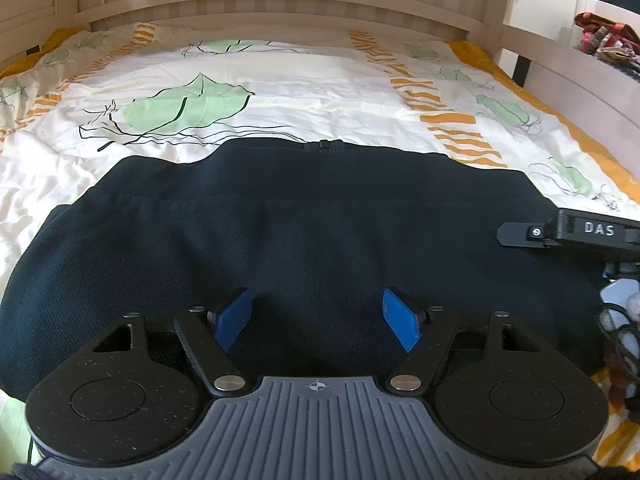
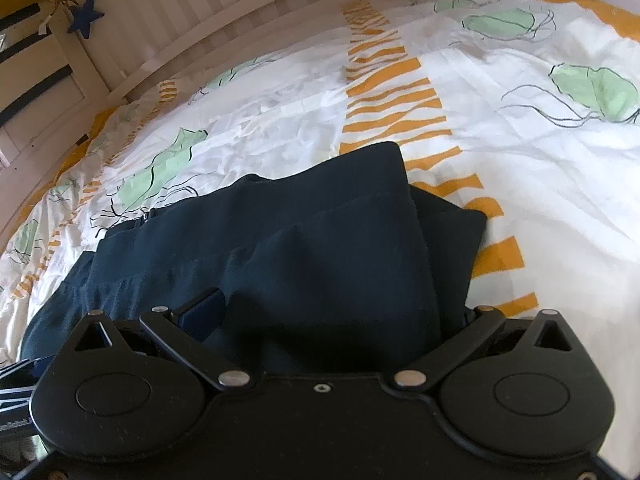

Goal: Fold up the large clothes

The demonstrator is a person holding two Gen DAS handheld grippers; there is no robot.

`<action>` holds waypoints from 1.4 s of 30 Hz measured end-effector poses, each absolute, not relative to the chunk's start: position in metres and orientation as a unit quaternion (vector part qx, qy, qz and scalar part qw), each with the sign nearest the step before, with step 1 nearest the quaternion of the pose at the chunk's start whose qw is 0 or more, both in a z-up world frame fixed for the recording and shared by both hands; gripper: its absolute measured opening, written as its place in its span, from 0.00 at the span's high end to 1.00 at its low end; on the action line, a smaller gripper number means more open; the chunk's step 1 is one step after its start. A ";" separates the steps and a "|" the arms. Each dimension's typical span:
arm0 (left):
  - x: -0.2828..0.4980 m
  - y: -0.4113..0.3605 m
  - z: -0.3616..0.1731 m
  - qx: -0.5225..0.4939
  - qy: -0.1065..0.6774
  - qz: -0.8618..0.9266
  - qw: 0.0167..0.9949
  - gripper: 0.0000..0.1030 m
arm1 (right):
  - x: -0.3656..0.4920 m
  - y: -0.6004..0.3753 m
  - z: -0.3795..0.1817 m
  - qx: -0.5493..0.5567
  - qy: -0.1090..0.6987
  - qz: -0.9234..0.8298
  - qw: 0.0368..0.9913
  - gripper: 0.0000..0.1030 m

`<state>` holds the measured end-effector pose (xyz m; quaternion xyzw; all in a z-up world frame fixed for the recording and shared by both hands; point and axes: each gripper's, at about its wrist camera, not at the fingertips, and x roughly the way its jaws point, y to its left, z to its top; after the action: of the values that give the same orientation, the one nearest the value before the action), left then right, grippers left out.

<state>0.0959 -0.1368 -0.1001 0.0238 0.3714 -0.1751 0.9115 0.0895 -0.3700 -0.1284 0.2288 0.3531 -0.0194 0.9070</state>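
Note:
A dark navy garment (image 1: 304, 232) lies folded on the bed, a zip at its far edge. My left gripper (image 1: 318, 316) is open, its blue pads (image 1: 234, 318) spread just above the near part of the cloth. In the right wrist view the same garment (image 2: 320, 240) shows in stacked layers with a folded corner toward the far right. My right gripper (image 2: 332, 312) is open wide over the cloth; its left pad (image 2: 202, 312) shows, the right one is hidden behind fabric. The right gripper's body (image 1: 592, 232) shows at the right edge of the left wrist view.
The bed cover (image 1: 300, 80) is white with green leaf shapes and orange stripes. A pale wooden headboard (image 1: 280, 4) stands at the far end. A side rail (image 1: 580, 68) runs along the right. A blue star (image 2: 85, 14) hangs at the far left.

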 end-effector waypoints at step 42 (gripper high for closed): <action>0.090 -0.101 -0.085 0.002 0.366 -0.175 0.914 0.31 | 0.054 -0.398 -0.127 0.411 0.370 0.013 0.833 0.62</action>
<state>0.0897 -0.1015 -0.0854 0.0023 0.3664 -0.1748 0.9139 0.0544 -0.3984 -0.1273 0.4112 0.3696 0.0130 0.8332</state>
